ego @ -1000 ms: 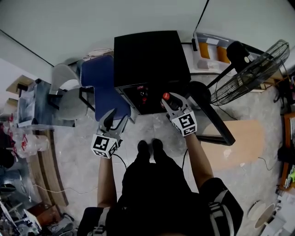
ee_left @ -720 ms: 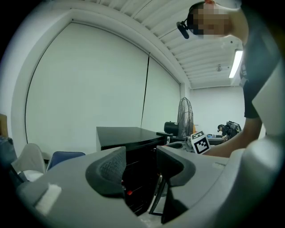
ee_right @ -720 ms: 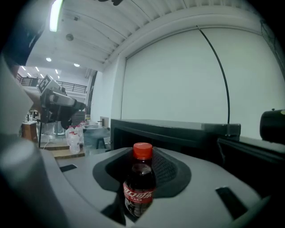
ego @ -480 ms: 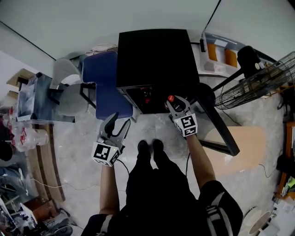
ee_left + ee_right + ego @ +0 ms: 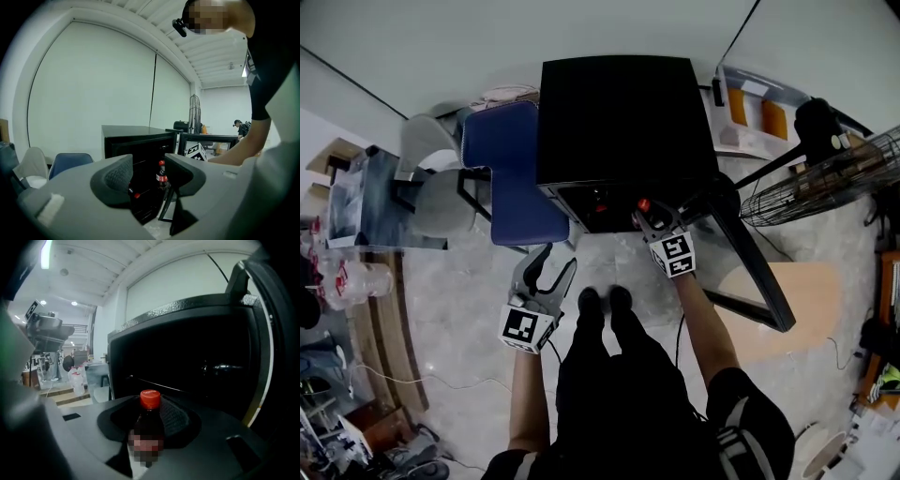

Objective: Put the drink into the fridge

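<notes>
A dark drink bottle [image 5: 149, 423] with a red cap stands upright between the pads of my right gripper [image 5: 150, 430], which is shut on it. In the head view this gripper [image 5: 651, 221] holds the bottle [image 5: 644, 205] at the open front of the black fridge [image 5: 619, 112]. The fridge's dark inside [image 5: 197, 362] fills the right gripper view just ahead. My left gripper [image 5: 546, 270] hangs open over the floor, left of the fridge's front, with nothing in it. Between its open jaws [image 5: 149, 173] I see the bottle [image 5: 161, 176] and the fridge [image 5: 136, 140].
The fridge door [image 5: 745, 258] stands swung open to the right. A blue chair [image 5: 511, 173] and a grey chair [image 5: 431, 192] sit left of the fridge. A fan [image 5: 830, 169] stands at the right, a wooden board [image 5: 783, 300] lies on the floor. Something red [image 5: 600, 194] shows inside the fridge.
My right gripper has come down with the bottle and sits closer to the fridge's opening. The left gripper has sunk a little and drawn back toward the person.
</notes>
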A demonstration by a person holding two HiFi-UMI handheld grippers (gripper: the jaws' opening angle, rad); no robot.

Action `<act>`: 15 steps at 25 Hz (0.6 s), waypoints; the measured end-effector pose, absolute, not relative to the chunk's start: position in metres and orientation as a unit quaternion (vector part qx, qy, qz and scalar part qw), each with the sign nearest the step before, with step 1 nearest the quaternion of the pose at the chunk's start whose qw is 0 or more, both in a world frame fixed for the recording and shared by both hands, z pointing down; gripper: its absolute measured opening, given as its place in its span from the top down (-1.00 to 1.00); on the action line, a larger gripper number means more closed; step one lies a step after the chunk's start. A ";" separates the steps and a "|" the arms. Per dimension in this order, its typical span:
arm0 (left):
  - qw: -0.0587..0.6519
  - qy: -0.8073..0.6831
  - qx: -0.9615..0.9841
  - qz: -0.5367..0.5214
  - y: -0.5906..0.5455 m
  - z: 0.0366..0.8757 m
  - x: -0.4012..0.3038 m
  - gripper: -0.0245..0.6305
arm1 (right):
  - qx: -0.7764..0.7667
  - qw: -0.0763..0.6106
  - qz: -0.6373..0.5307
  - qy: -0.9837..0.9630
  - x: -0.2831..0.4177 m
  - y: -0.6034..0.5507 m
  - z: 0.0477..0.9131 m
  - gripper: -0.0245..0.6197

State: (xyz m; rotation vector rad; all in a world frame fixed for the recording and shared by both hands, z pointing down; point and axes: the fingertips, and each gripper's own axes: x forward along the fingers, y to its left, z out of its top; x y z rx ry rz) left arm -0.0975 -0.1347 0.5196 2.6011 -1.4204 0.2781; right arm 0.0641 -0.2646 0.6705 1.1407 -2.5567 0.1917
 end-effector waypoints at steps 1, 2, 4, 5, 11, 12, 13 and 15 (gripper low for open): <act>0.085 -0.474 0.871 0.093 -0.134 0.522 -0.096 0.29 | 0.400 0.169 0.069 -0.898 0.062 -0.268 0.675 0.51; 0.088 -0.473 0.872 0.095 -0.134 0.526 -0.096 0.29 | 0.400 0.172 0.070 -0.897 0.060 -0.271 0.680 0.51; 0.091 -0.473 0.871 0.095 -0.134 0.528 -0.096 0.29 | 0.400 0.178 0.069 -0.896 0.057 -0.279 0.690 0.51; 0.093 -0.474 0.871 0.094 -0.134 0.528 -0.096 0.29 | 0.401 0.181 0.068 -0.895 0.055 -0.283 0.694 0.51; 0.097 -0.478 0.868 0.097 -0.132 0.535 -0.100 0.29 | 0.410 0.189 0.068 -0.890 0.047 -0.308 0.713 0.51; 0.097 -0.479 0.867 0.098 -0.131 0.536 -0.101 0.29 | 0.414 0.187 0.068 -0.888 0.046 -0.313 0.715 0.51; 0.096 -0.480 0.866 0.099 -0.130 0.537 -0.103 0.29 | 0.421 0.183 0.070 -0.886 0.046 -0.317 0.717 0.51; 0.097 -0.482 0.865 0.101 -0.128 0.541 -0.105 0.29 | 0.434 0.175 0.074 -0.881 0.045 -0.326 0.721 0.51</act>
